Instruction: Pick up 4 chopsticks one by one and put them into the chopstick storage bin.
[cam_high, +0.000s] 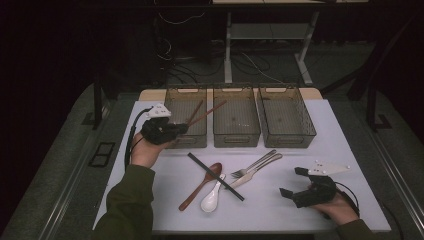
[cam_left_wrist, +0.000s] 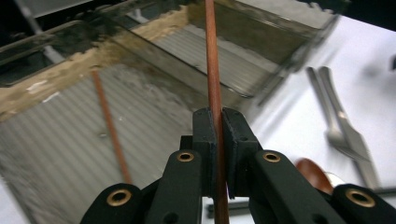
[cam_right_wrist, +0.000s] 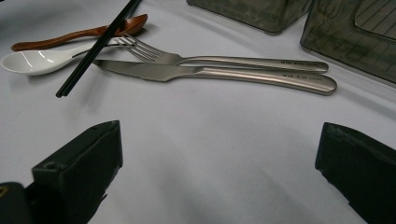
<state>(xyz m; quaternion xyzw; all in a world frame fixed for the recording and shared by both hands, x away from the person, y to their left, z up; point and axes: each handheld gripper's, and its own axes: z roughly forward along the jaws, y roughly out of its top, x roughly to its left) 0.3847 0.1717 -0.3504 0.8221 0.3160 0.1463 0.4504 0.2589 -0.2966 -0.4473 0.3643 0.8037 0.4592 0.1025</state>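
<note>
Left gripper (cam_high: 181, 129): jaws closed on a brown chopstick (cam_left_wrist: 214, 88), which runs up between the pads; held over the near rim of the left bin (cam_high: 175, 97).
Brown chopstick, position: tilted, its far end reaching over the wall between the left bin and the middle bin (cam_high: 236, 130) (seen from above).
Second brown chopstick (cam_high: 194, 112): already lying inside the left bin, leaning toward its back wall.
Right gripper (cam_high: 291, 182): jaws standing wide apart, nothing between them; resting low at the near right part of the table (cam_high: 300, 210).
Right bin (cam_high: 295, 135): stands beside the middle bin, all three in a row at the far edge.
Black chopsticks (cam_high: 216, 176): a pair lying diagonally across the spoons.
Wooden spoon (cam_high: 200, 186): on the table, bowl toward the bins.
White spoon (cam_high: 212, 196): just beside the wooden one, touching it.
Fork (cam_right_wrist: 219, 59): flat on the table, tines toward the spoons.
Knife (cam_right_wrist: 215, 73): alongside the fork, handles close together (both steel).
</note>
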